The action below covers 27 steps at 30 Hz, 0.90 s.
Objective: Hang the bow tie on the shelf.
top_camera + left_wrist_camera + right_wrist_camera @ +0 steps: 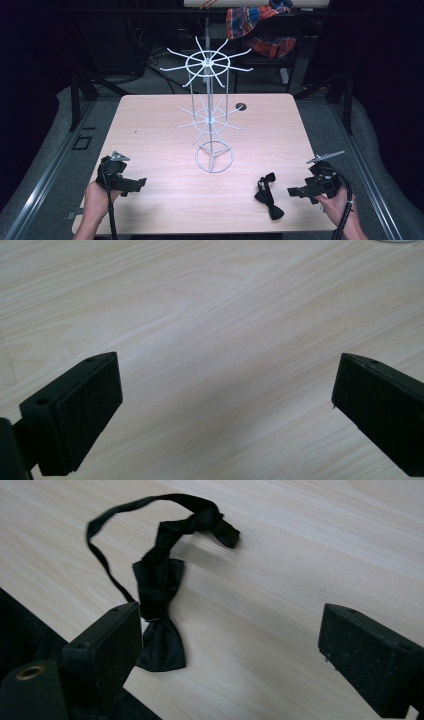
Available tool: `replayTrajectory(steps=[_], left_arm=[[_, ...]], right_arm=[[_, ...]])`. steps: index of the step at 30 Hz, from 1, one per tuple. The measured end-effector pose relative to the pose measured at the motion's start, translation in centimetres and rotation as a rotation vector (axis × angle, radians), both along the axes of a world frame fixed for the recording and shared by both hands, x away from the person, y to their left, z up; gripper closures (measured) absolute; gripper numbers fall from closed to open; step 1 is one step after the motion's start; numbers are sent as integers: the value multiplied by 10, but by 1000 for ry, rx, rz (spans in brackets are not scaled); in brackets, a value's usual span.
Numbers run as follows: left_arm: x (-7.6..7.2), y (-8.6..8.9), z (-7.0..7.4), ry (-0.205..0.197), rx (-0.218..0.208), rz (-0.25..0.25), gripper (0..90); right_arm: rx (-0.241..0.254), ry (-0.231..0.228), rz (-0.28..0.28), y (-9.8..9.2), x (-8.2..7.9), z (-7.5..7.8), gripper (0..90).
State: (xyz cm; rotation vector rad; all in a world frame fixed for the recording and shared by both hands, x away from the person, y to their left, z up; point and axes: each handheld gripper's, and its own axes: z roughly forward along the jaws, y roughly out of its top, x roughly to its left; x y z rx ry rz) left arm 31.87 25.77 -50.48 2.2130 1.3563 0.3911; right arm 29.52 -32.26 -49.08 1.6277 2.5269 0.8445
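The black bow tie (267,196) lies loose on the desk (160,135) near its front edge, toward the front right corner, with its strap curled in a loop beside the bow and nothing gripping it. The right gripper (296,191) sits just beside it on the corner side with its jaws spread wide and empty, while the left gripper (137,184) rests near the front left corner, jaws likewise spread over bare wood. The white wire rack (210,112) stands mid-desk with every arm bare, so, as I judge it, picking up and hanging the tie both remain.
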Motion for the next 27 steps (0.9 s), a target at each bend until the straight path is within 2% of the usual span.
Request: replayTrajectory(steps=[7,15,19,22,26,27], left_arm=[[0,0,0,0,3,2,0],[1,-1,-1,6,2,4,0],[1,-1,-1,6,4,4,0],[1,-2,-1,12,5,3,0],[1,-3,-2,16,10,-3,0],[1,-3,-2,16,10,-3,0]], right_arm=[[2,-22,44,15,-4,6,96],[-11,-39,96,39,-7,7,161],[-5,-39,121,51,-4,4,232],[-17,-40,134,56,-4,5,292],[-15,-46,134,62,-2,3,382],[-15,-46,134,62,-2,3,382]])
